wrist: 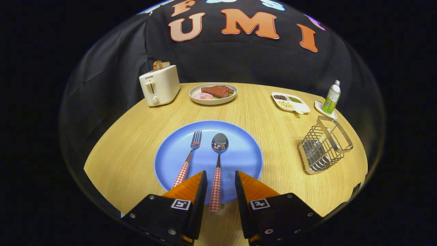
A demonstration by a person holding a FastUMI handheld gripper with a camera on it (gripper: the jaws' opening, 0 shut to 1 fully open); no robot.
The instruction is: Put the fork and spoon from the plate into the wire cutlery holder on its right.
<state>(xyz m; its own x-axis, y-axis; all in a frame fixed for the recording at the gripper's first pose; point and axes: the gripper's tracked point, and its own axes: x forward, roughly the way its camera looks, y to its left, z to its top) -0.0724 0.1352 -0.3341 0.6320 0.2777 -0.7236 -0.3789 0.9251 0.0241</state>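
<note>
Claw (pixel 221 186): fingers spread, straddling the spoon's checked handle, not yet pressing it.
Spoon (pixel 218 160): on the blue plate (pixel 245 153); clench mid-handle, lift level.
Fork (pixel 189 155): just left; avoid nudging.
Holder (pixel 324 145): right, on the surface, tilted.

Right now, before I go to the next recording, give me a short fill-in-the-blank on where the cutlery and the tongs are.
1. The fork and spoon lie side by side on the ____ plate.
2. The checked handle between the fingers of the open tongs belongs to the ____.
3. The wire cutlery holder holds ____ pieces of cutlery.
4. The slices of bread stand in the ____, beyond the plate.

Missing words: blue; spoon; no; toaster
</note>
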